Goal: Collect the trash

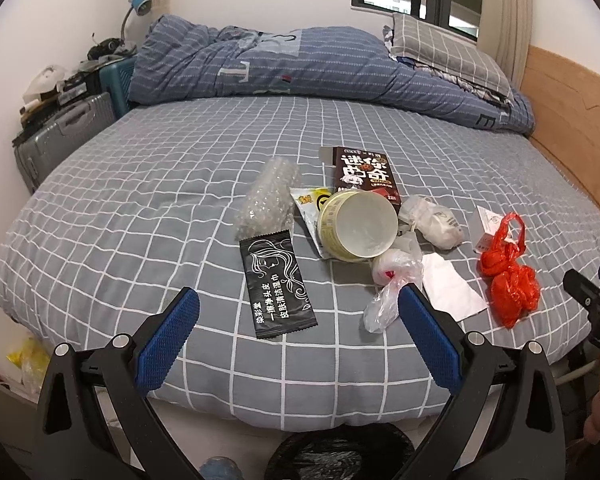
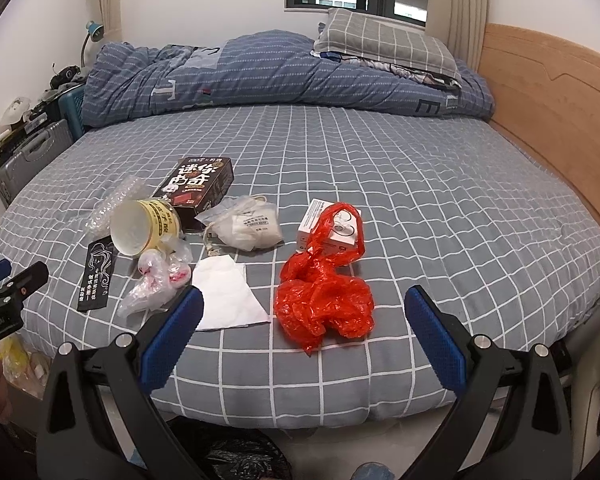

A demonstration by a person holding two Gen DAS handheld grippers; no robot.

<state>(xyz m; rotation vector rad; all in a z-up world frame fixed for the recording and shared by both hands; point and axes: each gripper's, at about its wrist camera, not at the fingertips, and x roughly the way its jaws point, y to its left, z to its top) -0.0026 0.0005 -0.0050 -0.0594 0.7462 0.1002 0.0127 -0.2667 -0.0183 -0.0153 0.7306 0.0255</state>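
Trash lies on the grey checked bed [image 1: 140, 208]. In the left wrist view: a black wet-wipe packet [image 1: 276, 282], bubble wrap [image 1: 270, 198], a yellow paper cup [image 1: 356, 226] on its side, a dark brown box [image 1: 366, 174], a clear plastic bag [image 1: 392, 286], a white tissue [image 1: 450, 286], a white wrapped bundle [image 1: 436, 220] and a red plastic bag [image 1: 508, 276]. My left gripper [image 1: 298, 308] is open, above the near edge by the black packet. My right gripper [image 2: 304, 306] is open, in front of the red plastic bag [image 2: 324, 292]. A small white box [image 2: 328, 228] lies behind that bag.
A black-lined bin [image 1: 340, 456] stands on the floor below the bed's near edge and also shows in the right wrist view [image 2: 236, 456]. A folded blue quilt [image 1: 300, 64] and a pillow [image 1: 448, 52] lie at the far side. A wooden headboard [image 2: 556, 120] is on the right. A suitcase [image 1: 60, 136] stands at the left.
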